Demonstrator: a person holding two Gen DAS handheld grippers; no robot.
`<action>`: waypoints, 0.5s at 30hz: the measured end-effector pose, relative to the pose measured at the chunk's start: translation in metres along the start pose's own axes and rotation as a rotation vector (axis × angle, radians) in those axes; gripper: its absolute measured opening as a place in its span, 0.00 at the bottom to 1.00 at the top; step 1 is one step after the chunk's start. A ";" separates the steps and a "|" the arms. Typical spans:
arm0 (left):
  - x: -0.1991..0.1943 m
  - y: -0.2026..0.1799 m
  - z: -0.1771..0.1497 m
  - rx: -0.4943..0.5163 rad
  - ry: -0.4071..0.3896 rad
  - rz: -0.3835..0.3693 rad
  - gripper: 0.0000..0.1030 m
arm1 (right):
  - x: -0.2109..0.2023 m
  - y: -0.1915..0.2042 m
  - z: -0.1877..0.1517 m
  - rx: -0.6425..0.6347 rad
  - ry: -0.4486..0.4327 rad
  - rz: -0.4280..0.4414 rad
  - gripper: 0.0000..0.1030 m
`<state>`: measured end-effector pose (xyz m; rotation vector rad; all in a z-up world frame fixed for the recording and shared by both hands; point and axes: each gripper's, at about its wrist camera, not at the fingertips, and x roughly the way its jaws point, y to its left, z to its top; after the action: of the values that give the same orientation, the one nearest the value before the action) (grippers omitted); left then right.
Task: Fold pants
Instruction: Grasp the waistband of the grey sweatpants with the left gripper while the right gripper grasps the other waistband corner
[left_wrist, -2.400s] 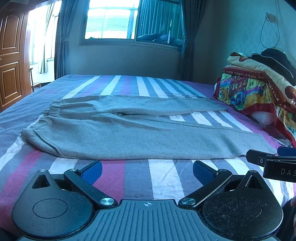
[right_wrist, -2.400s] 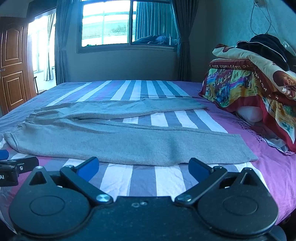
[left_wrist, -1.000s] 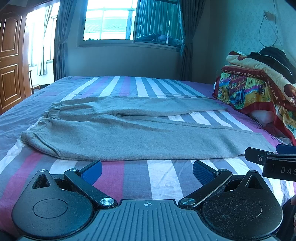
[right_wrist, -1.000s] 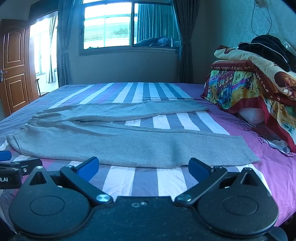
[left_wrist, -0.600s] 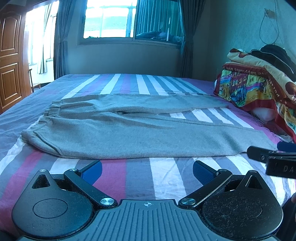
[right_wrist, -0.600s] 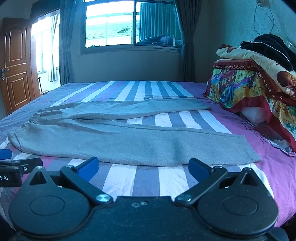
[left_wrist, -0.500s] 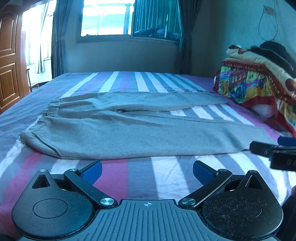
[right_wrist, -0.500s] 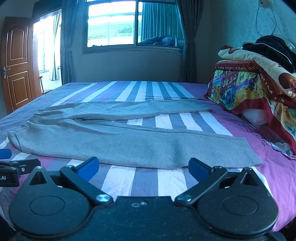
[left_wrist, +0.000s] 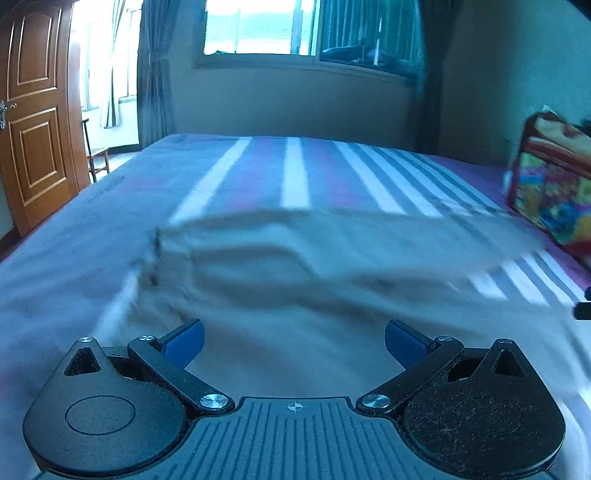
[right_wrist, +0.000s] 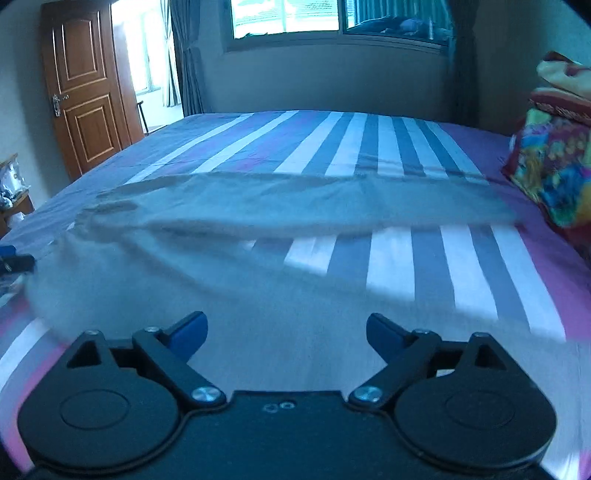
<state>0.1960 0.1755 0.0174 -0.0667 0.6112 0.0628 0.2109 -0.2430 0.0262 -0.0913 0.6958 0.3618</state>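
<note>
Both my grippers have swept forward from the bed's (right_wrist: 369, 147) near edge; the grey pants (right_wrist: 295, 206) now spread from 9 to 3 o'clock under my left gripper (left_wrist: 294, 341) and right gripper (right_wrist: 286, 334), jaws wide, holding nothing. I judge the first grab is imminent.

Both grippers advanced over the pants.

We see the left gripper (left_wrist: 293, 341) and right gripper (right_wrist: 286, 334), earlier short of the near hem, now above the grey pants (right_wrist: 288, 206); views are blurred, and the jaws remain spread as before.
</note>
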 end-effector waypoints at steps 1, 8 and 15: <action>0.017 0.015 0.014 0.016 -0.001 0.028 1.00 | 0.012 -0.002 0.011 -0.005 0.002 0.017 1.00; 0.146 0.105 0.076 0.058 0.125 0.048 0.55 | 0.119 0.008 0.098 -0.127 0.032 0.177 0.71; 0.233 0.151 0.099 0.152 0.218 0.023 0.66 | 0.233 0.030 0.152 -0.284 0.065 0.243 0.51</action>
<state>0.4309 0.3427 -0.0422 0.0821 0.8324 0.0309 0.4581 -0.1153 -0.0060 -0.2898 0.7183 0.6930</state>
